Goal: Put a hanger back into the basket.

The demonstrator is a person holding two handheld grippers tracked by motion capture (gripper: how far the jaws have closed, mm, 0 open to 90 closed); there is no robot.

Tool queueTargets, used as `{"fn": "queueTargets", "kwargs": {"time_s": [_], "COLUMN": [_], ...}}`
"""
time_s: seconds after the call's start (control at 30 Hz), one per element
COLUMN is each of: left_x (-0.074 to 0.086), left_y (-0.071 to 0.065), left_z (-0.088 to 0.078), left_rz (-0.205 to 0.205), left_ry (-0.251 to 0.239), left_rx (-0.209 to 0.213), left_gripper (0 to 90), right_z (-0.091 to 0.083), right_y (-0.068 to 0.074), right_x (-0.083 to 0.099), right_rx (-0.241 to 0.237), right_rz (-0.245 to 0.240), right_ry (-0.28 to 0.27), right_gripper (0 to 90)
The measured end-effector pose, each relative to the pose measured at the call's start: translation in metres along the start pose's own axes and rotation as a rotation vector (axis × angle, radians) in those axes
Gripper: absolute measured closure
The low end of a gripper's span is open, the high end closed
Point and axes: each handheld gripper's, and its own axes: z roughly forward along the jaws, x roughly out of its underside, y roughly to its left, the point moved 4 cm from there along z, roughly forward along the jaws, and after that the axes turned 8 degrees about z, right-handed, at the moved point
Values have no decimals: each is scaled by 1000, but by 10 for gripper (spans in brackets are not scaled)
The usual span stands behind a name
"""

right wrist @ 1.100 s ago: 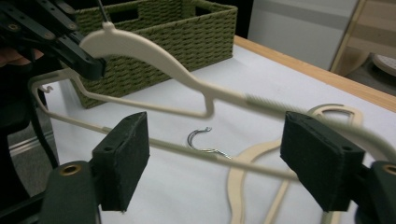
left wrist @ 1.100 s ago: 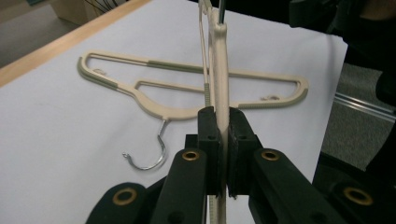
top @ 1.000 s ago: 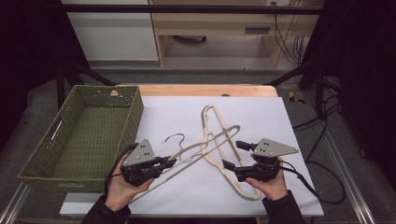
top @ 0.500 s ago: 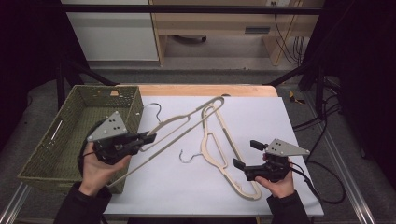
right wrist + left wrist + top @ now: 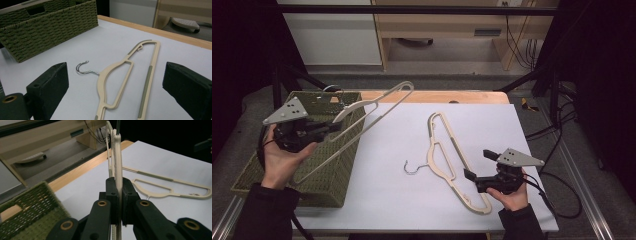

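The left tool (image 5: pixel 332 126) is clamped on one cream plastic hanger (image 5: pixel 362 107), its pads (image 5: pixel 111 192) pinching the flat frame edge-on, so the hanger rides stiffly out ahead of the hand and stays level above the green woven basket (image 5: pixel 339 172), probably so it can be lowered in lengthwise. Its hook seems to sit over the basket's far rim, though the high view is too dark there to be sure. The right tool (image 5: pixel 476 166), whose jaws have just been opening, stands wide with nothing between them; the second hanger (image 5: pixel 447 155) lies flat on the white table (image 5: pixel 387 200) just ahead, steel hook (image 5: pixel 83 68) toward the basket, free for the next grasp.
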Motion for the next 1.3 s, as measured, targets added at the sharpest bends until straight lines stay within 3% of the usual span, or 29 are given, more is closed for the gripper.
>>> {"fn": "queueTargets", "kwargs": {"time_s": [0.4, 0.67, 1.03, 1.3], "left_x": [35, 65, 99, 118], "left_y": [57, 80, 95, 88], "left_z": [-21, -28, -35, -33], "left_rz": [-31, -38, -49, -52], "left_ry": [38, 87, 137, 148], "left_rx": [-97, -150, -195, -196], "left_gripper": [861, 861, 861, 861], "right_z": [0, 0, 1, 2], "right_y": [0, 0, 0, 1], "right_x": [0, 0, 0, 2], "right_rx": [-1, -2, -1, -6], "right_rz": [4, -1, 1, -5], "right_ry": [1, 6, 6, 19], "right_gripper": [73, 72, 73, 74]}}
